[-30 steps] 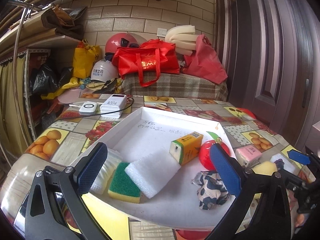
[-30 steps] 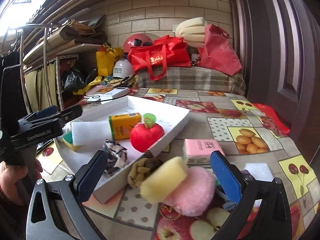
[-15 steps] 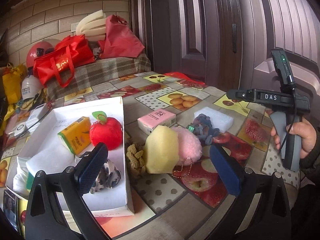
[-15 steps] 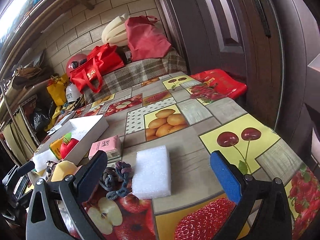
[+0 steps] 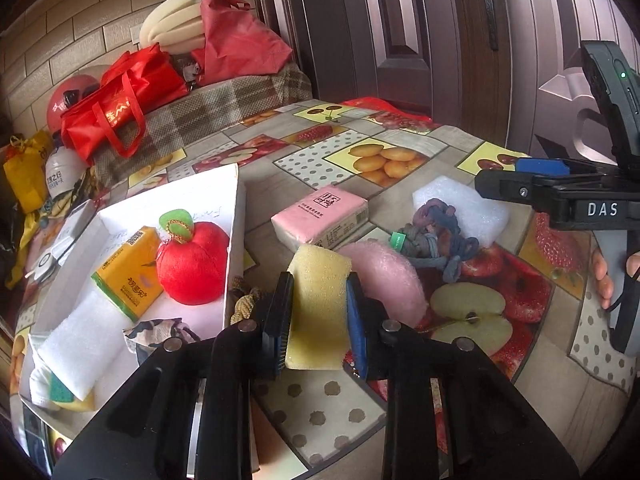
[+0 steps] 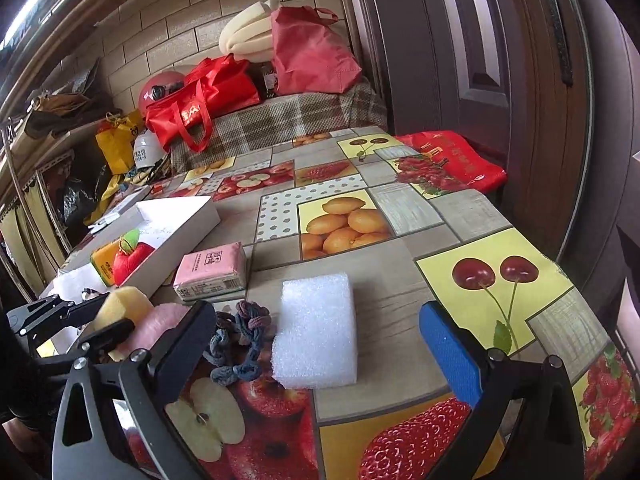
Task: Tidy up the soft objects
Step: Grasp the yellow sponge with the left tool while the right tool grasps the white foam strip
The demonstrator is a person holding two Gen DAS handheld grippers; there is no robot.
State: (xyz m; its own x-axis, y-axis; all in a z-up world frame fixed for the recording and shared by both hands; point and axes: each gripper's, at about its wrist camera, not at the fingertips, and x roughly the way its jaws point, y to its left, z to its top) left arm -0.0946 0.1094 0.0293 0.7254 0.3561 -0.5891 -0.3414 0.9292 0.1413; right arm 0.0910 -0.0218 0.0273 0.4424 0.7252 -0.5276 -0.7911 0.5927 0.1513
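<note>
My left gripper (image 5: 318, 312) is shut on a yellow sponge (image 5: 318, 304), right of the white tray (image 5: 236, 216). The tray holds a red plush apple (image 5: 192, 268), an orange tissue pack (image 5: 130, 272), a white foam pad (image 5: 76, 344) and a patterned cloth (image 5: 156, 332). A pink puff (image 5: 384, 276), a blue-grey knotted rope (image 6: 236, 344), a white foam block (image 6: 316, 332) and a pink tissue pack (image 6: 210, 270) lie on the table. My right gripper (image 6: 316, 344) is open, its fingers either side of the foam block and rope.
A tan knotted rope (image 5: 244, 304) lies by the tray's near corner. Red bags (image 6: 204, 100) and a plaid-covered bench (image 6: 280, 120) stand at the table's far end. A dark door (image 6: 480, 60) is on the right. A red bag (image 6: 448, 160) lies at the table's right edge.
My left gripper has closed on the yellow sponge, which was between its open jaws half a second ago. My right gripper has moved closer over the white foam block and stays open.
</note>
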